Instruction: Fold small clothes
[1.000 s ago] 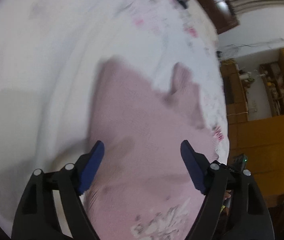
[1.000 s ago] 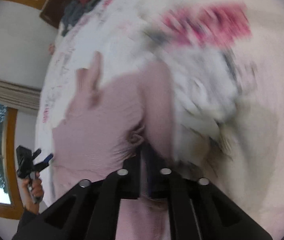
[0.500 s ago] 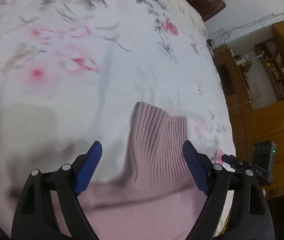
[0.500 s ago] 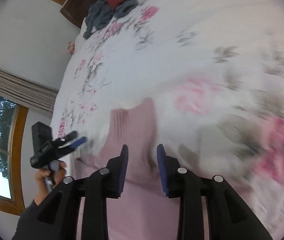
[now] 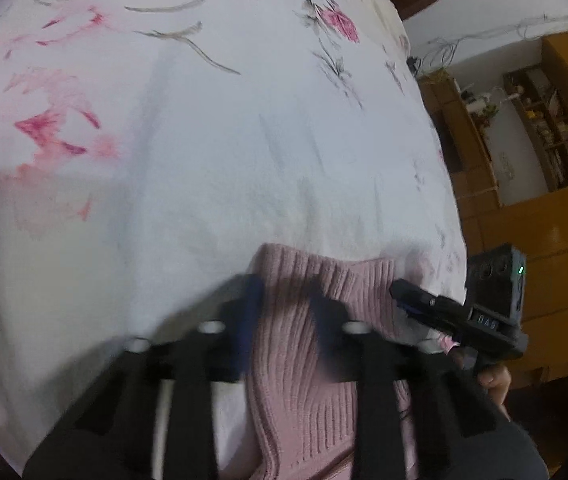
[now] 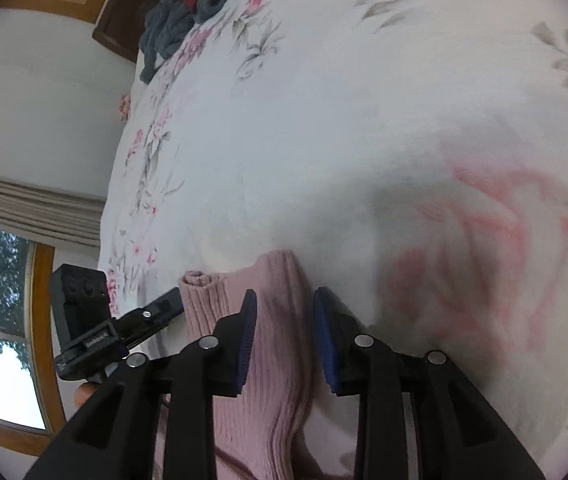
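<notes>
Pink ribbed knit, a small sweater [image 6: 268, 364], lies bunched at the near edge of the bed [image 6: 323, 128], running up between the blue pads of both tools. In the right wrist view the right tool [image 6: 284, 334] straddles a fold of the sweater, its jaws parted with a gap on each side of the cloth, so it is released. In the left wrist view the left tool [image 5: 284, 320] is blurred; its fingers stand partly closed around the ribbed end of the sweater [image 5: 315, 344], with pink cloth showing between them, not yet clenched. Each view catches the other tool just beside the sweater, held in a hand [image 5: 491, 380] at the bed's edge. Farther off the white bedsheet spreads out, printed with pink flowers. At the far end lies a pile of grey and red clothes [image 6: 188, 4]. Beyond the bed's right side stand wooden shelves [image 5: 543, 128]; on its left, a window [image 6: 0, 320].
</notes>
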Available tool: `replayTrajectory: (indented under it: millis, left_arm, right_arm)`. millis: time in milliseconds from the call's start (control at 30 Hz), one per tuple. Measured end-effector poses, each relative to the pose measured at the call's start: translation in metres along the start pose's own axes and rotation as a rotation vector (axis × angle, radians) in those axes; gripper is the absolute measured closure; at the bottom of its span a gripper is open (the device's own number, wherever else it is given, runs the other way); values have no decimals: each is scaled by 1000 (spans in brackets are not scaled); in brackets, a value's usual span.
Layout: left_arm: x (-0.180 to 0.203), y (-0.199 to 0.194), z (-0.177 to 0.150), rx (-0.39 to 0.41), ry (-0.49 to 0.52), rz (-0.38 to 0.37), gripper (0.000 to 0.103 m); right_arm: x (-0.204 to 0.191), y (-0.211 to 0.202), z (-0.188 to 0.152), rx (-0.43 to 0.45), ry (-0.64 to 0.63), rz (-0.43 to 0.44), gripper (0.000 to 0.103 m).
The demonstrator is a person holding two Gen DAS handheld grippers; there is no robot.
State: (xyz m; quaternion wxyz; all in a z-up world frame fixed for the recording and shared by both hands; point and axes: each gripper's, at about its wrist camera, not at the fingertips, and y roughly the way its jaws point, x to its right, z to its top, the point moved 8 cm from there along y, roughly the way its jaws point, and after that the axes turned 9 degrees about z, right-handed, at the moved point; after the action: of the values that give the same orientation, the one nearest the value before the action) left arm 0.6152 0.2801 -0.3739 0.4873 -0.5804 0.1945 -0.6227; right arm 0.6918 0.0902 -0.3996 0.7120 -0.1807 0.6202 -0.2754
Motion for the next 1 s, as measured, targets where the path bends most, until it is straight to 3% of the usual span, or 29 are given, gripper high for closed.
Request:
replayTrajectory:
  millis: [67,233,367,533,633,733,767,867,933,1000]
  left_arm:
    - [1,-9,-1,26,-1,1,98]
    - [25,-66,-6,124,32,-64,99]
    - [48,-118,-28,164,92,-97,100]
    - [73,-171,-86,175,170,-113,100]
    - [71,-180,-139,150,225,-61,100]
    - [51,-170,-193,54,211,-18,99]
    - [43,-167,-205,42,200,5,99]
    - [11,-160,-246,-19,73,1,98]
    - [1,-158,-252,-33,-6,-40,92]
    - [-3,-153,-254,-38,-73,-73,86]
  right_arm:
    - [-4,0,-1,-4,-12,-7,90]
    - [-36,-32,-7,57,-104,-2,93]
    - [-71,-71,-29,90,-188,14,93]
    - [-117,-109,-79,107,-315,18,93]
    - [-129,-119,-122,88,-371,-8,93]
    - [-120,-115,-171,22,-386,-65,92]
    - [-110,-112,-187,1,-369,-87,86]
    - [-70,-105,-227,-78,-264,-180,83]
    - [-54,-112,-242,-63,-168,-165,83]
    - [-50,-118,-244,-26,-69,-97,83]
